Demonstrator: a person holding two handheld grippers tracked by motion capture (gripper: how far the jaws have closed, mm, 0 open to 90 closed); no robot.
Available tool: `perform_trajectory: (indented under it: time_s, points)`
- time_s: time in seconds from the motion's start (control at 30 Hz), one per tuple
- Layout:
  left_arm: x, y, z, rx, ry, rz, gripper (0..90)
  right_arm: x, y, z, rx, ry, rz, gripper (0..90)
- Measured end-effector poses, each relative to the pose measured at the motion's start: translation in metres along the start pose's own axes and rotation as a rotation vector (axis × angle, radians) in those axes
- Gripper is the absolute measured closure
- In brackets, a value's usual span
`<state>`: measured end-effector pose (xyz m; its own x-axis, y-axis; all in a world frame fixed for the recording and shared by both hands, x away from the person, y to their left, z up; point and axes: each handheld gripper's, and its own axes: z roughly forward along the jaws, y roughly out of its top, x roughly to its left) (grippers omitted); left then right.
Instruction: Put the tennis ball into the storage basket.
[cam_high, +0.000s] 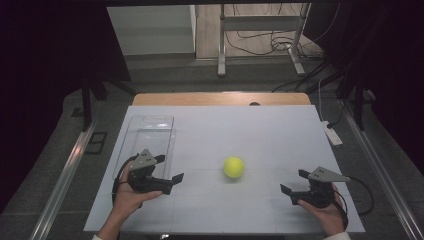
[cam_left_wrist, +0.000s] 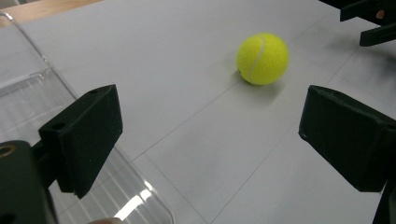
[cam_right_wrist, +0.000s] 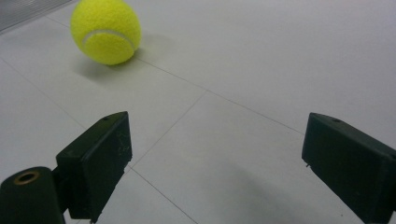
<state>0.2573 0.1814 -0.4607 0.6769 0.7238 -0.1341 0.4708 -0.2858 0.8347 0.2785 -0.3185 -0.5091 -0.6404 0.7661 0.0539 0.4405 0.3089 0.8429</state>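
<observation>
Between the 2 grippers, the tennis ball (cam_high: 234, 167) is sitting loose on the white tabletop (cam_high: 270, 130). Left gripper (cam_high: 169, 170) and right gripper (cam_high: 293, 182) are both gaping wide, holding nothing, probably lining up a grab for the clear tray (cam_high: 150, 131).

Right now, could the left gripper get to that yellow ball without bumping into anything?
Probably yes. The left gripper has open jaws aimed towards the tennis ball, with bare white table between them. The clear tray sits off to its side.
</observation>
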Motion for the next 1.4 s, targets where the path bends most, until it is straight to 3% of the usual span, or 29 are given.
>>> perform_trajectory:
  time_s: [1.4]
  points:
    - [-0.016,0.029,0.039,0.054,-0.057,0.045,7.8,-0.001,-0.001,0.001,0.010,-0.004,-0.003,8.6]
